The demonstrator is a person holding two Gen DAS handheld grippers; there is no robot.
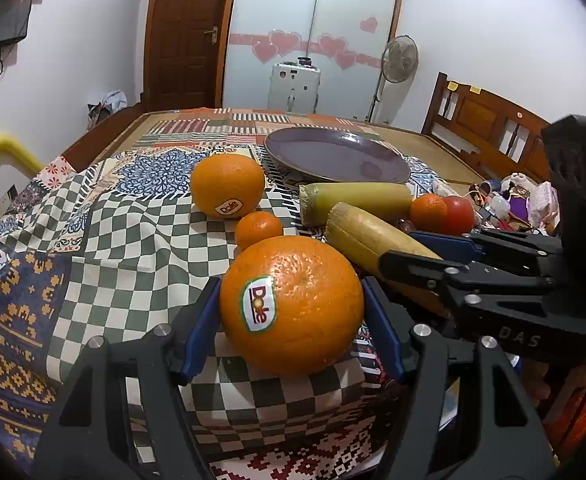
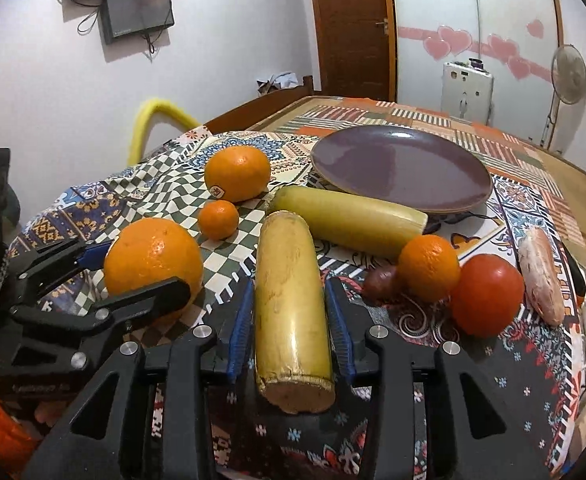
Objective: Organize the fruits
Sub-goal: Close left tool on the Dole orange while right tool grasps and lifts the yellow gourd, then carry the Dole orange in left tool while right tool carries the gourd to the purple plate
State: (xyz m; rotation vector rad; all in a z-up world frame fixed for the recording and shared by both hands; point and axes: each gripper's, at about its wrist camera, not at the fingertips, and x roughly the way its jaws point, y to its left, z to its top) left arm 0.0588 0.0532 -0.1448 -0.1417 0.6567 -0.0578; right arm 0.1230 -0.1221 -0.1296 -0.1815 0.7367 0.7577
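Two stalk ends hidden, small brown fruit (image 2: 381,282) unclear

"Dole" stickers mark the near orange (image 1: 291,304) and far orange (image 1: 227,185); "DAS" marks the right tongs (image 1: 425,248).

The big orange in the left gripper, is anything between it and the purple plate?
Yes. From the big orange toward the purple plate, a small mandarin sits just beyond it, and two long yellow fruits lie across the plate's near edge.
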